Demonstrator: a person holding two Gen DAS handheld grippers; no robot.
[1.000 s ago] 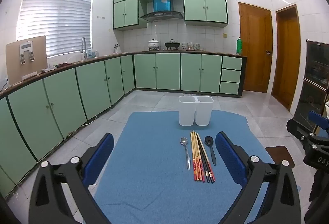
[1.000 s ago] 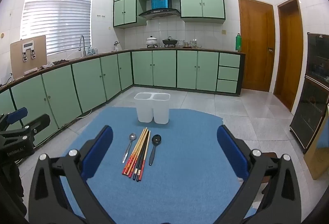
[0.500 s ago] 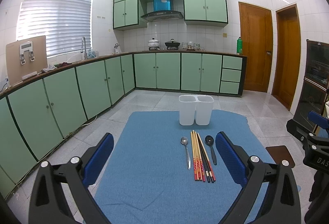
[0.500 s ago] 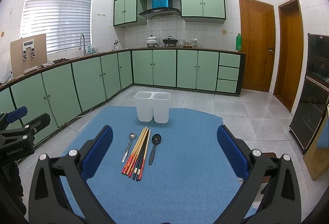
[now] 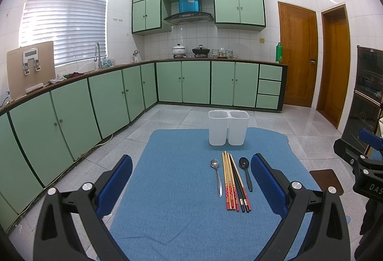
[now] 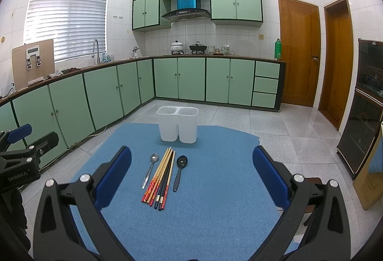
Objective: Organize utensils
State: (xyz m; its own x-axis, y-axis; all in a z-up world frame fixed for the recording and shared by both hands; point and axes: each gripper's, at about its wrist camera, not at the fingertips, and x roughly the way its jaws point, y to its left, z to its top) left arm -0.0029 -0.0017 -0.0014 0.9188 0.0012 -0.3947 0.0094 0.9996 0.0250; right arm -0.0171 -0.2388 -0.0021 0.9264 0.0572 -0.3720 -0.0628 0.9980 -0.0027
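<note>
A white two-compartment holder (image 5: 228, 127) (image 6: 177, 124) stands empty at the far end of a blue mat (image 5: 182, 201) (image 6: 215, 201). In front of it lie a metal spoon (image 5: 216, 174) (image 6: 149, 170), a bundle of several chopsticks (image 5: 234, 183) (image 6: 160, 179) and a black spoon (image 5: 246, 172) (image 6: 179, 171), side by side. My left gripper (image 5: 191, 179) is open and empty, held above the near part of the mat, left of the utensils. My right gripper (image 6: 191, 177) is open and empty, with the utensils seen between its fingers, farther along the mat.
The mat lies on a table in a kitchen with green cabinets (image 5: 95, 103) along the left and back. Two wooden doors (image 5: 311, 55) are at the right. A dark cabinet (image 6: 366, 112) stands at the far right. Each gripper shows at the edge of the other's view.
</note>
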